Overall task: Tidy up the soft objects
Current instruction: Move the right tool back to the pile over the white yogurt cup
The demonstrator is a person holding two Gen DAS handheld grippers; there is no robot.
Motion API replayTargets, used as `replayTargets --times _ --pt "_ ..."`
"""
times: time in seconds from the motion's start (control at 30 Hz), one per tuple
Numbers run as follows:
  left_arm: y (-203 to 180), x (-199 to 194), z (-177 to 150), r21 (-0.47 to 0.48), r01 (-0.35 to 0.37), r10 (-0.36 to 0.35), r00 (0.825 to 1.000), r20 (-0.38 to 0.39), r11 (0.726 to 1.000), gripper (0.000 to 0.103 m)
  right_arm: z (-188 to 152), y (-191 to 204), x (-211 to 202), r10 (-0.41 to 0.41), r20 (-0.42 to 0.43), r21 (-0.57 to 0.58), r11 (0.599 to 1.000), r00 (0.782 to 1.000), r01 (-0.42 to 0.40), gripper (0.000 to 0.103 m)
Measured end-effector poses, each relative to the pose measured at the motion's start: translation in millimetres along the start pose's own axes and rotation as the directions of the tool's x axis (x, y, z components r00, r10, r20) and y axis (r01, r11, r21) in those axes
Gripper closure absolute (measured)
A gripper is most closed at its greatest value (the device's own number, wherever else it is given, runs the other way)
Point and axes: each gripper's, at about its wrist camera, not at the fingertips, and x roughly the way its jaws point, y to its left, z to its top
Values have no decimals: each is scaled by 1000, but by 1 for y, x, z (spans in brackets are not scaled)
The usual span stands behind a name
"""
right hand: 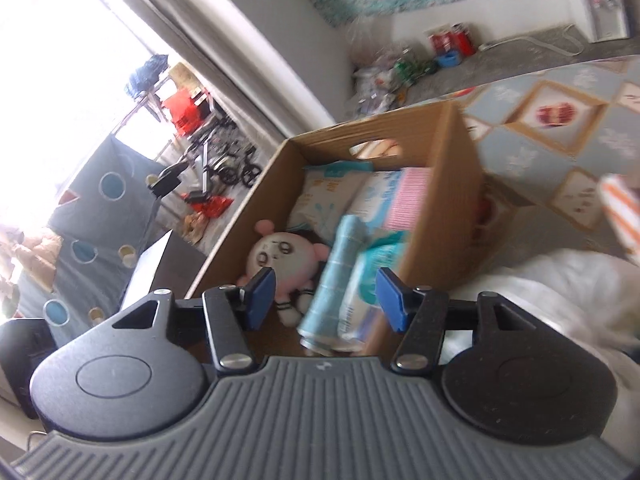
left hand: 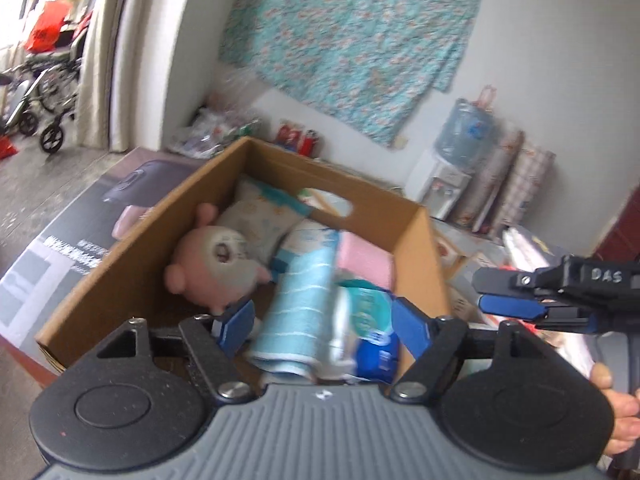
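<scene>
A: While both grippers hang over the cardboard box (left hand: 132, 256), what lies inside, left to right?

B: Pink plush toy (left hand: 216, 258), then rolled blue towel (left hand: 298, 304), then wipes pack (left hand: 370, 312); pillow (left hand: 260, 220) and pink cloth (left hand: 366, 260) behind.

A: Jaws?

B: Left gripper (left hand: 324, 322) stands wide, pads clear of the towel, nothing held. Right gripper (right hand: 326, 298) is parted too, empty, above the same box.

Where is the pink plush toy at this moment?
The pink plush toy lies inside the cardboard box, on its left side in both wrist views, directly left of the rolled light-blue towel.
</scene>
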Motion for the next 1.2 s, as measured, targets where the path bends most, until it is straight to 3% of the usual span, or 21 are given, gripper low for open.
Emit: replayTargets --times 0.13,0.27,0.43,0.57,0.67,0.77,0.87,1.2 --pt "-38 -11 -20 77 101 -102 995 16 992 24 -26 -30 -56 -98 56 -12 995 994 99 44" --pt "-77 -11 -41 144 196 -197 980 -7 970 23 -49 -67 -111 -207 96 12 978 974 207 42" --pt "-125 1 -68 204 278 -274 961 -46 939 23 -76 -115 -166 -319 128 68 947 939 312 41" --pt "-165 14 -92 260 327 -317 945 -83 909 25 -91 -151 -187 -378 110 99 924 919 368 41" --pt "-188 26 -107 293 346 -330 938 -105 891 28 -91 -167 -185 -397 87 95 916 914 389 34" --pt "-201 40 -114 277 349 -324 937 -135 895 41 -83 -175 -170 -404 57 69 914 913 400 27" --pt "-198 49 -113 244 342 -316 938 -140 907 47 -72 -182 -145 -414 28 34 910 910 413 25" --pt "-182 62 -96 201 283 -266 958 -111 938 48 -64 -198 -81 -473 -46 -61 880 880 470 26"
